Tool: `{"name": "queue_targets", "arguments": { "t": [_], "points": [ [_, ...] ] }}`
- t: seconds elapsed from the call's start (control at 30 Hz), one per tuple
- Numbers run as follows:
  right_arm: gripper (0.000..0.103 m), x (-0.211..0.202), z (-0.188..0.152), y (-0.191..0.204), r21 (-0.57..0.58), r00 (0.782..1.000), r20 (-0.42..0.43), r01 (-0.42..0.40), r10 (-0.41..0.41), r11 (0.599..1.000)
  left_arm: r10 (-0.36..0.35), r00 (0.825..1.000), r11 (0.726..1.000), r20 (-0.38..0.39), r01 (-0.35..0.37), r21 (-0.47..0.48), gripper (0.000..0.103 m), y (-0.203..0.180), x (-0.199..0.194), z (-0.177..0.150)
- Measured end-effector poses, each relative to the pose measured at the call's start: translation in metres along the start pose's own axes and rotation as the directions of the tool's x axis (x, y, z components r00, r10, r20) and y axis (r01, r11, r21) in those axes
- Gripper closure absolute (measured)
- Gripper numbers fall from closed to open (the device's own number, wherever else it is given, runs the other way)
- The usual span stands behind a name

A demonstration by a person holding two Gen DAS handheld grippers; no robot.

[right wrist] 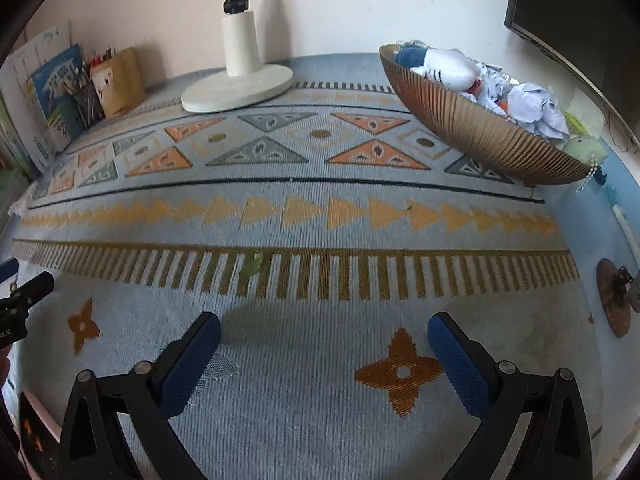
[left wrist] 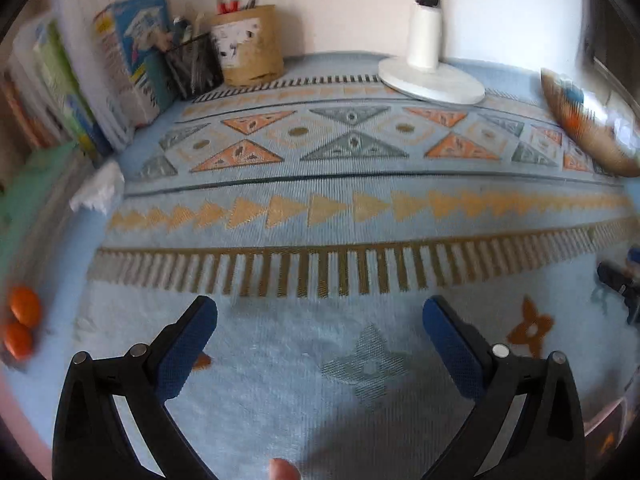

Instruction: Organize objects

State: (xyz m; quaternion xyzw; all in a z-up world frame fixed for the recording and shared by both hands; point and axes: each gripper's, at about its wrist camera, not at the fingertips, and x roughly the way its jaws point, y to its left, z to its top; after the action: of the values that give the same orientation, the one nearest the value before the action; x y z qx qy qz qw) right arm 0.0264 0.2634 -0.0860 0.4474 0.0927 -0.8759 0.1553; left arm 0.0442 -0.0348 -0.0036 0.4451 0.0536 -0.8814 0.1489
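Both the left hand-held gripper (left wrist: 320, 312) and right hand-held gripper (right wrist: 324, 328) hung released and empty, probably between picks, so next came reaching the 2 oranges (left wrist: 22, 322) far left.

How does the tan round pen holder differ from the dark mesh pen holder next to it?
The tan round pen holder is solid-walled, with a white label on its side; the dark mesh pen holder is see-through wire. The tan one looks wider and taller and stands upright, while the mesh one appears tilted, though the fisheye lens may cause that. Both hold pens and stand side by side at the back of the patterned cloth.
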Motion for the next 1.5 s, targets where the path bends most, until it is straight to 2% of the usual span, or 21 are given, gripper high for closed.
{"name": "queue_targets", "arguments": {
  "t": [0.13,0.5,1.5],
  "points": [
    [0.000,0.0023,0.0012,-0.0022,-0.006,1.000,0.009,-0.025,0.025,1.000,-0.021,1.000,1.000,0.010,0.021,-0.021,0.000,0.0021,0.0011,-0.0038],
    [0.000,0.0025,0.0015,0.0007,-0.004,1.000,0.010,-0.021,0.021,1.000,-0.041,0.999,0.999,0.017,0.041,-0.018,0.000,0.0008,0.0001,-0.0056],
    [0.000,0.0029,0.0015,0.0003,-0.004,1.000,0.010,-0.021,0.021,1.000,-0.041,0.999,0.999,0.016,0.041,-0.018,0.000,0.0008,0.0006,-0.0060]
  ]
}}
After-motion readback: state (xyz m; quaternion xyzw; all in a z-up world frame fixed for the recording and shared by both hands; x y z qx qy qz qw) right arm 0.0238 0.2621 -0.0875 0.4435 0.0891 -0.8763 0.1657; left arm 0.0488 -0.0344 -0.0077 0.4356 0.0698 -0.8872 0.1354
